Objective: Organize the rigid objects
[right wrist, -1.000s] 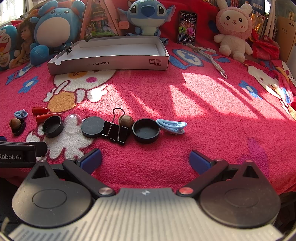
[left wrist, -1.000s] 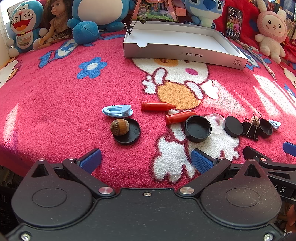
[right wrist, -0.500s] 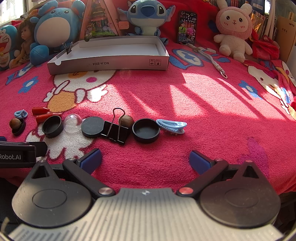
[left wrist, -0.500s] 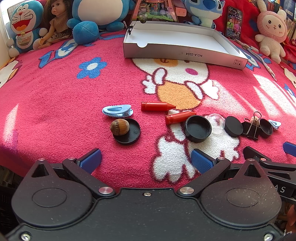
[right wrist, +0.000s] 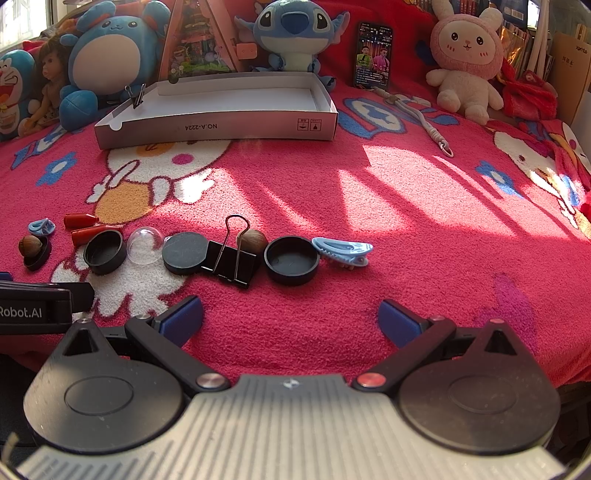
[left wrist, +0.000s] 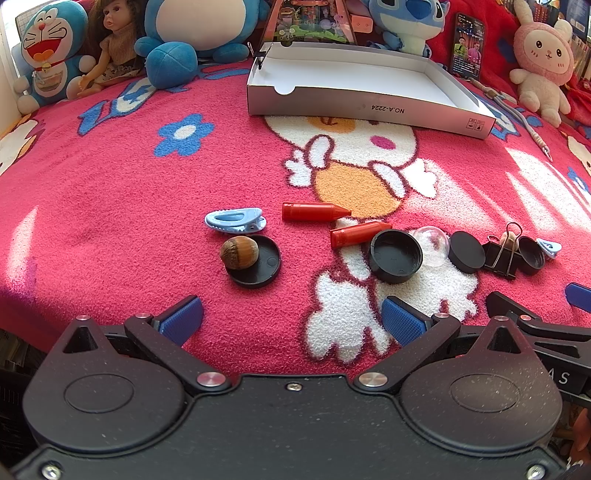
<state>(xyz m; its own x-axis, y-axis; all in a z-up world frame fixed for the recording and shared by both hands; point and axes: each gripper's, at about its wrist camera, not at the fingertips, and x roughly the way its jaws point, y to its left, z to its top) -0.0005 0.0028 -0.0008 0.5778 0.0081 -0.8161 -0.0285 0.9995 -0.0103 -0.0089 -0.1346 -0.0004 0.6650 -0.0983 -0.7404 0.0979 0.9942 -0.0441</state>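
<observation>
The small rigid things lie in a loose left-to-right row on the red blanket, well short of the white box (left wrist: 369,107) — the goal, by my reading. The hazelnut (left wrist: 239,252) on its black lid (left wrist: 258,267) sits just ahead of the left hand-held gripper (left wrist: 291,319), fingers spread, empty. The right hand-held gripper (right wrist: 290,319) — also spread — faces the binder clip (right wrist: 231,260), its long axis pointing away.

A red cartoon-print blanket (right wrist: 388,192) covers the surface. Along its far edge, left of the Stitch plush (right wrist: 293,33), sit a triangular picture box (right wrist: 195,44), a round blue plush (right wrist: 107,62), a doll (right wrist: 44,88) and a Doraemon plush (left wrist: 46,51). Right of Stitch stand a phone (right wrist: 373,55) and a pink bunny plush (right wrist: 467,59); a lanyard (right wrist: 421,118) lies in front of them.
</observation>
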